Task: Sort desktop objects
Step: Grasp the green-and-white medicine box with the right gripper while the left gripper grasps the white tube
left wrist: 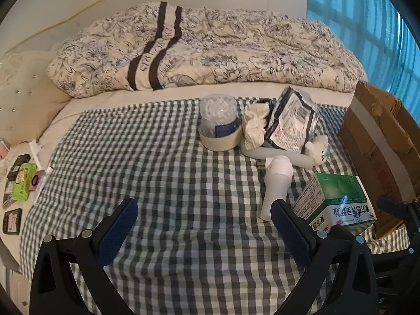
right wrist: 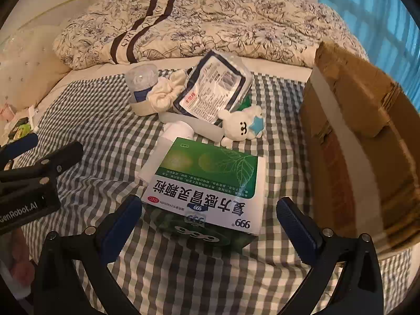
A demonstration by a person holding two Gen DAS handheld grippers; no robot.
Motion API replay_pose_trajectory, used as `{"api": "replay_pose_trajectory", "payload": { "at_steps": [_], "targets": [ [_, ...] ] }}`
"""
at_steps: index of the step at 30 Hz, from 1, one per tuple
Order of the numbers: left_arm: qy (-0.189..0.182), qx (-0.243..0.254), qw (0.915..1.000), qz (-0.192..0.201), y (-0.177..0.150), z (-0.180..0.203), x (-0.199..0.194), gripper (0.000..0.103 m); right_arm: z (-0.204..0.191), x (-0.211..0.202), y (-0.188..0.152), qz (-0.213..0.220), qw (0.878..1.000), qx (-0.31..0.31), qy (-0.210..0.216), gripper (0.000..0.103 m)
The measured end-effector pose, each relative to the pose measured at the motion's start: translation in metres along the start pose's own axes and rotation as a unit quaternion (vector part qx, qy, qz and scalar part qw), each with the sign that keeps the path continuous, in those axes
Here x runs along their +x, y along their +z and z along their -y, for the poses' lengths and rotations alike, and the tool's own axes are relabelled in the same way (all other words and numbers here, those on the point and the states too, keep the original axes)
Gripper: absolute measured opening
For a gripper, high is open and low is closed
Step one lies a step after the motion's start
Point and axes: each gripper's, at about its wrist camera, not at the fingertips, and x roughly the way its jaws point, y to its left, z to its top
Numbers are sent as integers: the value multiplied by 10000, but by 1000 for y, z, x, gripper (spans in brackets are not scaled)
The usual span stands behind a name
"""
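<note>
A checked cloth (left wrist: 162, 173) covers the bed, with a cardboard box (right wrist: 362, 141) standing open at its right edge and a heap of small things beside it. The green and white medicine box (right wrist: 207, 186) lies on the cloth near the cardboard box. The right gripper (right wrist: 210, 218) is spread wide around its near end without touching it, and the left gripper (left wrist: 204, 220) gapes equally wide over bare cloth, holding nothing.
</note>
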Motion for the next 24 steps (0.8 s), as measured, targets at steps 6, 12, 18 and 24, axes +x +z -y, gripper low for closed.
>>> {"api": "replay_pose_trajectory", "payload": {
  "at_steps": [6, 12, 18, 24],
  "targets": [
    [-124, 118, 9998, -107, -1, 11, 22, 103, -6, 11, 4, -17, 9999, -28, 129, 103],
    [-161, 112, 9997, -172, 1, 13, 37, 103, -14, 21, 4, -146, 9997, 2, 202, 103],
    [-226, 24, 9996, -161, 2, 9, 43, 103, -8, 0, -4, 175, 9997, 28, -183, 103],
    [-351, -41, 9992, -209, 4, 11, 53, 103, -2, 31, -9, -169, 9993, 321, -114, 103]
  ]
}}
